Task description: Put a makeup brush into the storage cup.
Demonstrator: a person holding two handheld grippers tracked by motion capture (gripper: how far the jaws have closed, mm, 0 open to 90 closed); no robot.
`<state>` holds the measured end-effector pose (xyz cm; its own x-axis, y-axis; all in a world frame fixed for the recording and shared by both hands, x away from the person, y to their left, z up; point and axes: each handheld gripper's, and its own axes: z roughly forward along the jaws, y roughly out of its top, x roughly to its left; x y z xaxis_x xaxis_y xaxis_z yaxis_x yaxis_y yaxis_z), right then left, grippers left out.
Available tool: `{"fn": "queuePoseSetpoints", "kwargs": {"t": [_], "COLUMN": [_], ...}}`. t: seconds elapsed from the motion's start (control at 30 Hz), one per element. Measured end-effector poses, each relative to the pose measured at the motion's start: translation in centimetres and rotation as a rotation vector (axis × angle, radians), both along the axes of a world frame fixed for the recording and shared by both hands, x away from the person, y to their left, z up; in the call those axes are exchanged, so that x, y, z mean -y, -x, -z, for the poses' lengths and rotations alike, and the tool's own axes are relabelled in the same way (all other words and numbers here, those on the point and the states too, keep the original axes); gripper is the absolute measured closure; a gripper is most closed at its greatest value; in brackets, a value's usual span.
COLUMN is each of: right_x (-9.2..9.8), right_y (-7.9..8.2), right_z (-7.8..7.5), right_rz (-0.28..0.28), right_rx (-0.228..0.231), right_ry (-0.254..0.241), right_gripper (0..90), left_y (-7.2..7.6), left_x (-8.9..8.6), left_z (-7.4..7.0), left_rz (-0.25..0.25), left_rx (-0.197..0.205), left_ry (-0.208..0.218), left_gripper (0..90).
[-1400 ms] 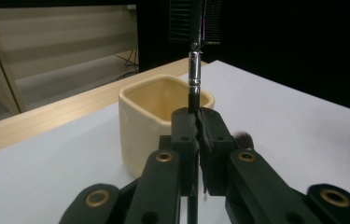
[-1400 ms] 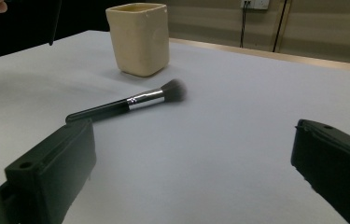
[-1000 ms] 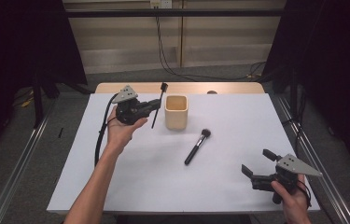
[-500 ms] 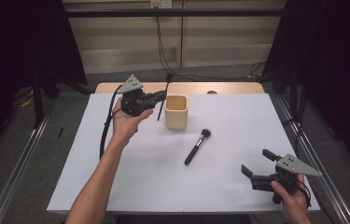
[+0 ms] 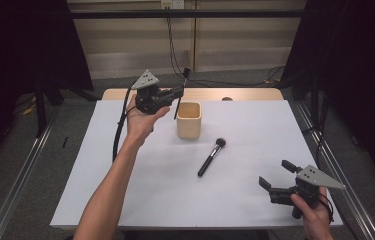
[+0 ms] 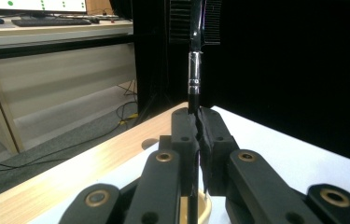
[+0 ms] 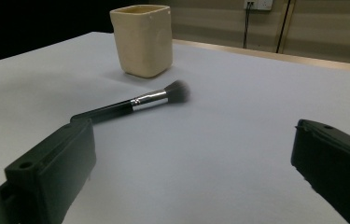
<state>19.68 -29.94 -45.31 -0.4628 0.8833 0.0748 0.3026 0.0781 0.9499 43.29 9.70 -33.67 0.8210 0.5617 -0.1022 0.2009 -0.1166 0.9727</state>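
My left gripper (image 5: 179, 93) is held up just left of a cream square cup (image 5: 189, 120) and is shut on a thin black brush (image 5: 185, 79). That brush stands nearly upright, head up, with its lower end beside the cup's left rim. In the left gripper view the jaws (image 6: 197, 116) pinch the brush's handle (image 6: 193, 70) below its silver ferrule, and the cup's rim (image 6: 204, 212) shows underneath. A black powder brush (image 5: 211, 156) lies on the white table in front of the cup. My right gripper (image 5: 275, 172) rests open at the front right, facing the powder brush (image 7: 135, 103) and the cup (image 7: 142, 39).
The white sheet (image 5: 125, 190) covers the table, with a wooden strip (image 5: 255, 94) along the far edge. The left gripper's cable (image 5: 120, 135) hangs down beside the forearm. Dark curtains stand at both sides.
My left gripper has risen and moved right with the thin brush, bringing it closer to the cup. The right gripper has stayed where it was.
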Motion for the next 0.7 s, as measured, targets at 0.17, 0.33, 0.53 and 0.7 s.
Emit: {"fn": "queuePoseSetpoints", "kwargs": {"t": [0.17, 0.33, 0.53, 0.7], "right_x": [0.0, 0.0, 0.0, 0.0], "right_y": [0.0, 0.0, 0.0, 0.0], "right_z": [0.0, 0.0, 0.0, 0.0], "right_rz": [-0.001, -0.003, -0.006, -0.007], "right_rx": [-0.001, 0.002, 0.0, 0.001], "right_ry": [-0.002, 0.003, 0.0, -0.002], "right_gripper": [0.0, 0.0, 0.0, 0.0], "left_y": [-0.5, -0.8, -1.5, -1.8], "left_x": [0.5, 1.5, 2.0, 2.2], "left_z": [0.0, -0.2, -0.4, 0.1], "left_rz": [-0.01, -0.005, -0.011, -0.018], "left_rx": [0.007, 0.016, 0.023, 0.026], "left_ry": [-0.004, -0.012, -0.014, -0.022], "left_gripper": [85.7, 85.7, 85.7, 85.7]}}
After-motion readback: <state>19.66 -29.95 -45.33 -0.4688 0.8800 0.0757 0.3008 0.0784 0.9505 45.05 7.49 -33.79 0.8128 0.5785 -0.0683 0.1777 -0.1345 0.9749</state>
